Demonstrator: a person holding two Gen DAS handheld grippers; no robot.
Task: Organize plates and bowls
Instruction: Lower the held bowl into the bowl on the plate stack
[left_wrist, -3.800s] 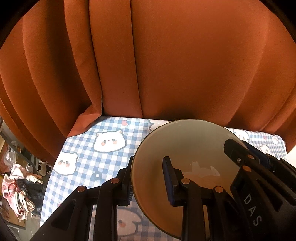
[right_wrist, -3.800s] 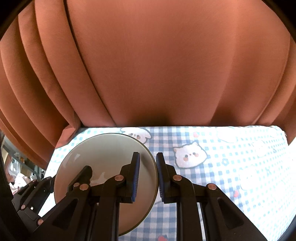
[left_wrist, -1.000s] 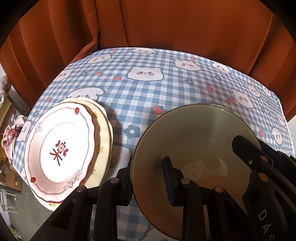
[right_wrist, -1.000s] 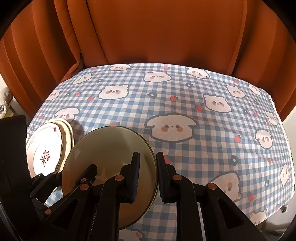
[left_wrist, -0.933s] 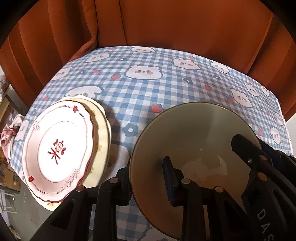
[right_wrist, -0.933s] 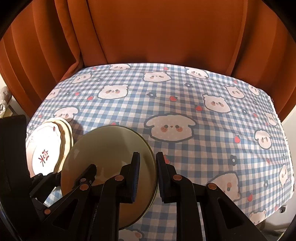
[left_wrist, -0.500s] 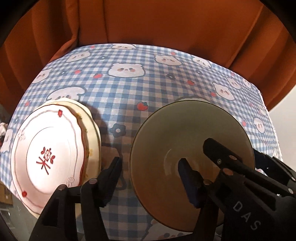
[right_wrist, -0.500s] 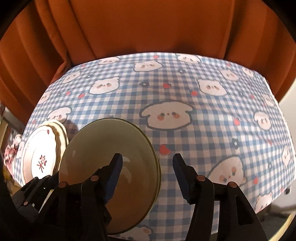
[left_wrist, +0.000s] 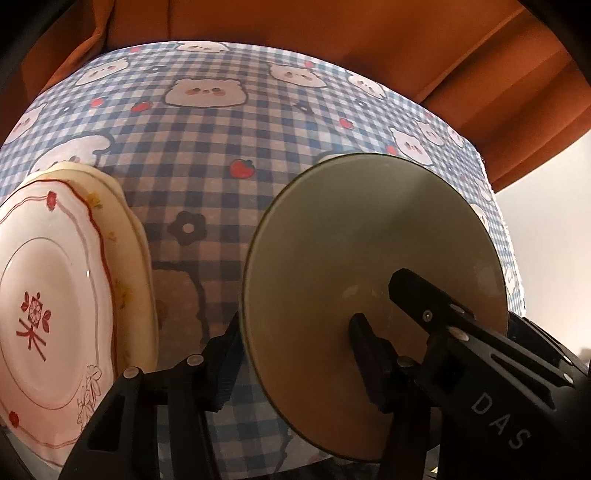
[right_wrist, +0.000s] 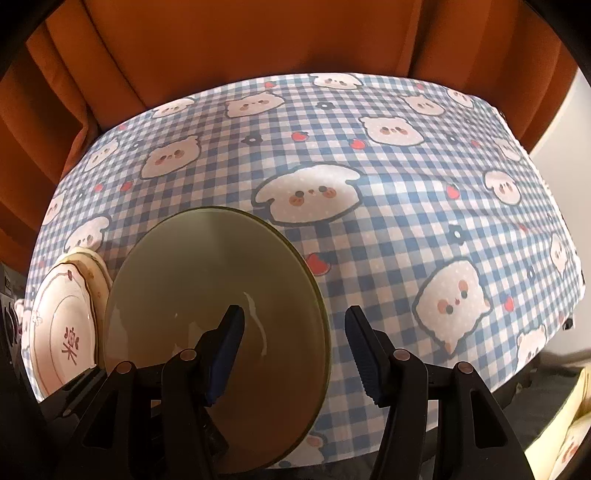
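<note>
Near left edge of the blue-checked bear-print tablecloth (right_wrist: 388, 236): stack of round cream plates, red-trimmed one on top (left_wrist: 44, 306), apparently sorted. Just right of it, the olive-green glazed bowl (right_wrist: 207, 295) seems set down; left gripper (left_wrist: 291, 360) and right gripper (right_wrist: 293, 349) both spread wide straddling its rim, gripping nothing. Judgement: bowl placed; any remaining dishes lie out of view.

domestic setting, likely a home dining corner. evidence: table under a blue-and-white gingham tablecloth (right_wrist: 388, 155) printed with cartoon animals and strawberries; heavy rust-orange curtains (right_wrist: 229, 40) behind; decorated plates (left_wrist: 55, 310) stacked at the left edge.
</note>
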